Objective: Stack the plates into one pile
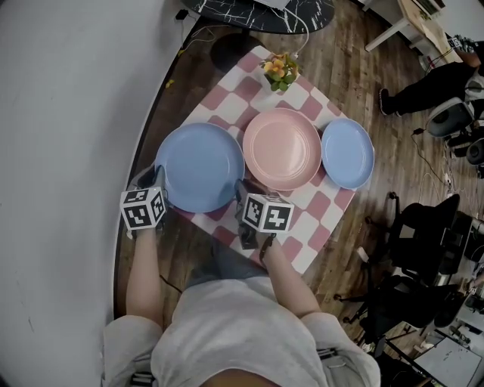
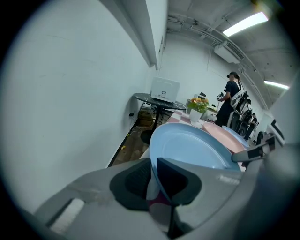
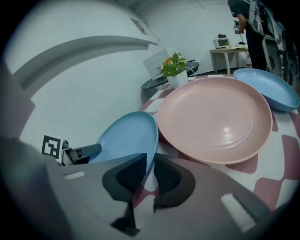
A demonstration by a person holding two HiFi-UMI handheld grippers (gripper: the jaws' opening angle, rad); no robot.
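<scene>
Three plates lie on the checkered table (image 1: 321, 215): a large blue plate (image 1: 199, 167) at the left, a pink plate (image 1: 281, 148) in the middle and a smaller blue plate (image 1: 348, 153) at the right. My left gripper (image 1: 160, 181) is at the large blue plate's left rim, and that plate (image 2: 187, 145) runs in between its pads, which are closed on the rim. My right gripper (image 1: 240, 198) is at the same plate's near right rim, with its pads closed on the plate's edge (image 3: 129, 136). The pink plate (image 3: 215, 119) lies just beyond.
A small pot of flowers (image 1: 280, 70) stands at the table's far corner. A white wall (image 1: 68, 113) runs close along the left. A dark round table (image 1: 261, 11) stands beyond, with office chairs (image 1: 423, 234) and a person (image 1: 431, 83) to the right.
</scene>
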